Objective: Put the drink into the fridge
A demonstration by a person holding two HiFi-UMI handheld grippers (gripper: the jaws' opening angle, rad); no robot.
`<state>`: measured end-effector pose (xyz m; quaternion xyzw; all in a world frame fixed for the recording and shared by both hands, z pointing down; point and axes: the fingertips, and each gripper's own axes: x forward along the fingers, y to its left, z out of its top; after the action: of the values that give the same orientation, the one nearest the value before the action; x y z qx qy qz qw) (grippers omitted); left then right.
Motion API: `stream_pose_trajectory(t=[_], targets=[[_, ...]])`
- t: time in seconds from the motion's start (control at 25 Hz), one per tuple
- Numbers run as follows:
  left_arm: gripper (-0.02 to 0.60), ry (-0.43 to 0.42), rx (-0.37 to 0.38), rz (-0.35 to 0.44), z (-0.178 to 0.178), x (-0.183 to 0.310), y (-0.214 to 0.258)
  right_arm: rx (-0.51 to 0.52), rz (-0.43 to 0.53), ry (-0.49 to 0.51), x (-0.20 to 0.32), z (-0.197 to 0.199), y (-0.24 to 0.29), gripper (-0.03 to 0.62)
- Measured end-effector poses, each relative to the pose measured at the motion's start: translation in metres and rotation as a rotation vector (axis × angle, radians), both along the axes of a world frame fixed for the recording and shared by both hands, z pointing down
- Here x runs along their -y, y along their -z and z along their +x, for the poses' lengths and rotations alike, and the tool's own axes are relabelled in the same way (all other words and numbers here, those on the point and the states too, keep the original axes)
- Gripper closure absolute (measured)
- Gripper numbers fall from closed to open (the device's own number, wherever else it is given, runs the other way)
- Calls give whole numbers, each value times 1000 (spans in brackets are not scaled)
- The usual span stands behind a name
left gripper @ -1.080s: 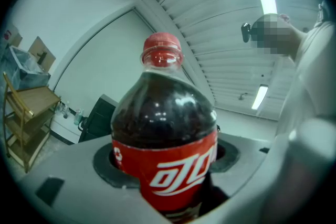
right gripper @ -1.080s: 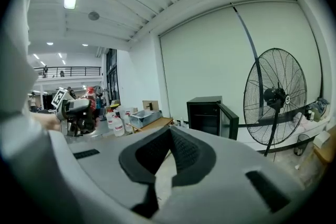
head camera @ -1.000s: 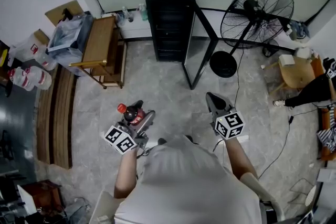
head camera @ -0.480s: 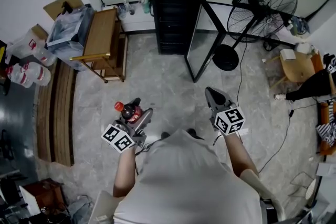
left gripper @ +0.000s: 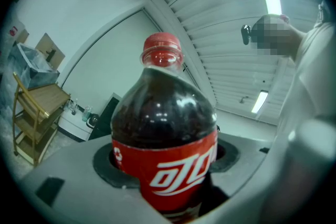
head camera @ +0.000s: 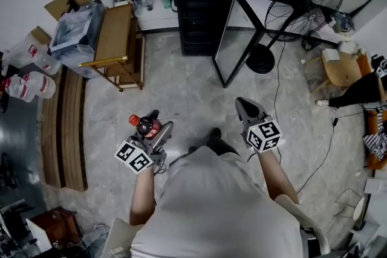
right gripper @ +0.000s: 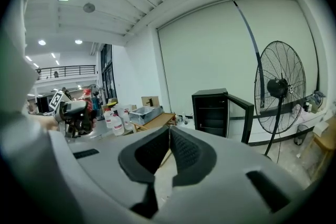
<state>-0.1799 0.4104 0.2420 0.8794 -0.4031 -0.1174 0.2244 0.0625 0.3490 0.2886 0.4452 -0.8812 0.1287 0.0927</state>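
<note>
We judged the step in hand to be the carry of the drink to the fridge (head camera: 202, 6), which stood at the far side of the floor, its glass door (head camera: 228, 39) swung open to the right. To do this well, the cola bottle (head camera: 147, 127) ought to travel upright and enter square to the open front. It should pass left of the door edge and clear of the fan (head camera: 302, 3) further right, and be seated fully on a shelf before any release. We found the left gripper (head camera: 155, 124) with its jaws spread wide and clamped on the bottle's body at the red label. The bottle was therefore near, on the person's left, and well apart from the fridge. The right gripper (head camera: 245, 107), near and to the right, had its jaws together on nothing.
</note>
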Motion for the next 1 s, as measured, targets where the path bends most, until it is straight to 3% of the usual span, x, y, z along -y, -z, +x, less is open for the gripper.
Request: stream_pose_trajectory(t=[0.52, 1.0], targets=[[279, 26, 2, -34, -1, 55, -15, 15, -47, 3, 75, -5, -25, 577], [278, 35, -1, -36, 38, 188, -10, 20, -67, 35, 214, 20, -40, 546]])
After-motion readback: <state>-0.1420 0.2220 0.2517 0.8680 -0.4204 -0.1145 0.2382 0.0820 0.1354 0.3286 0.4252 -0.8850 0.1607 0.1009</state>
